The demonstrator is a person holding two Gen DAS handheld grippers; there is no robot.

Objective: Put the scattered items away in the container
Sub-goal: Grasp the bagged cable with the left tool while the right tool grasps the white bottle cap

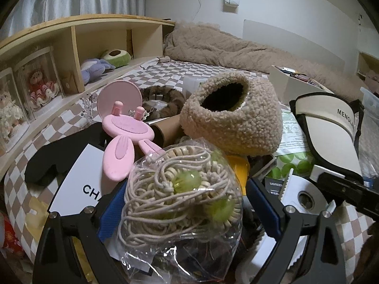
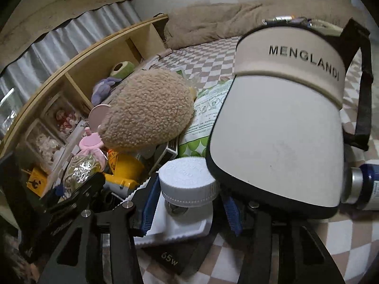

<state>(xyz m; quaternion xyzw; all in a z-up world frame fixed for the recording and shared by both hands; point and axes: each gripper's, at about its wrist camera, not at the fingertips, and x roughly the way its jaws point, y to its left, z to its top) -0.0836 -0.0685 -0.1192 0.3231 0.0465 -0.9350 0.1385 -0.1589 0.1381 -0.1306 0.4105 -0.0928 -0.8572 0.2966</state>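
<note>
My left gripper (image 1: 187,210) is shut on a clear bag of beige cord and green beads (image 1: 180,194), its blue pads against both sides. That bag (image 2: 80,168) also shows at the left gripper's tip (image 2: 78,189) in the right wrist view. My right gripper (image 2: 189,203) has its blue pads on either side of a white ribbed-cap bottle (image 2: 187,182) and grips it, above a white sachet (image 2: 180,227). A cream visor (image 2: 279,130) overhangs the right finger. A white box (image 1: 284,80) holding small items stands at the back right.
A fluffy tan hat (image 1: 232,118), a pink rabbit mirror (image 1: 128,130), a green-dotted pack (image 1: 291,163), a yellow item (image 2: 125,165) and a black charger box (image 2: 170,260) are piled on the checked bedspread (image 1: 189,71). A wooden shelf (image 1: 75,47) runs along the left. A blue bottle (image 2: 369,184) lies at the right.
</note>
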